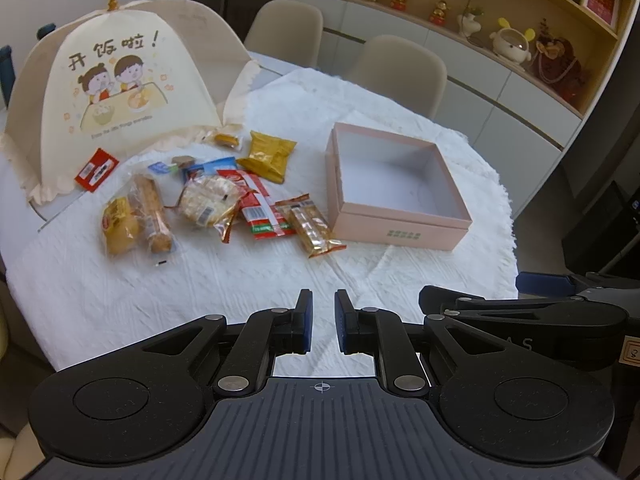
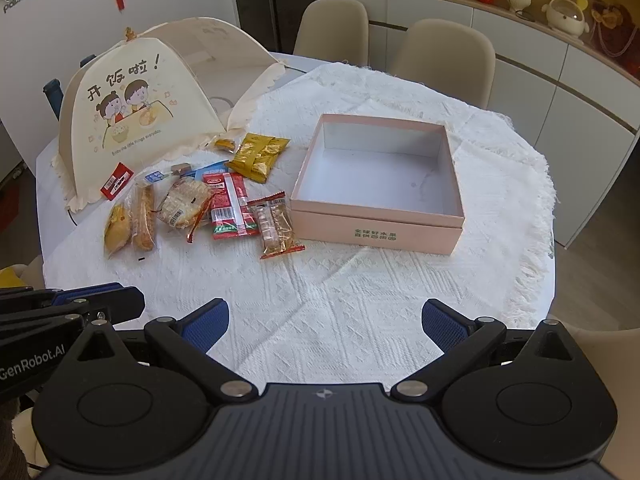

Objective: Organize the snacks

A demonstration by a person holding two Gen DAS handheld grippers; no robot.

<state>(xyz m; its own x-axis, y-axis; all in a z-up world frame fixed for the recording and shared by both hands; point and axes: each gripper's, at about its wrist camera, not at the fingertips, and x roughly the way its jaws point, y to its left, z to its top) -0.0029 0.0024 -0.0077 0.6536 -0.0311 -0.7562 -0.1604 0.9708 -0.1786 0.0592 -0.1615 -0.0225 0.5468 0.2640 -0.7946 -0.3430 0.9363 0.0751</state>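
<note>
Nothing sorted yet, by the look of it. On the table's white cloth (image 2: 320, 280), toward its right side, one pink box (image 2: 340, 232), lidless and bare inside, probably set there as the place to collect things. Just left of the pink box, all the snacks in one loose scatter, a few overlapping, none inside.

Counted outward from the box:
- one clear wafer pack (image 2: 277, 229) with orange ends, nearly touching the box wall
- one red sachet (image 2: 230, 204)
- one gold packet (image 2: 258, 156), behind the sachet
- one round cracker pack (image 2: 184, 200)
- one blue packet (image 2: 214, 169), mostly buried
- one long bread stick (image 2: 143, 216) and one yellow cake (image 2: 117, 228), side by side, farthest left
- four small pieces further back: orange (image 2: 222, 144), brown (image 2: 180, 168), pale blue (image 2: 154, 177), red (image 2: 116, 180)

About eleven in all, judged through the overlaps.

Far left of the box, one folding food cover (image 1: 120, 92), standing. Behind the box, two beige chairs (image 2: 332, 28).

Left claw (image 1: 323, 316) pinched to a narrow slit, gripping nothing. Right claw (image 2: 326, 320) spread wide, also empty. Both hovering at the near edge, well short of box and snacks.
</note>
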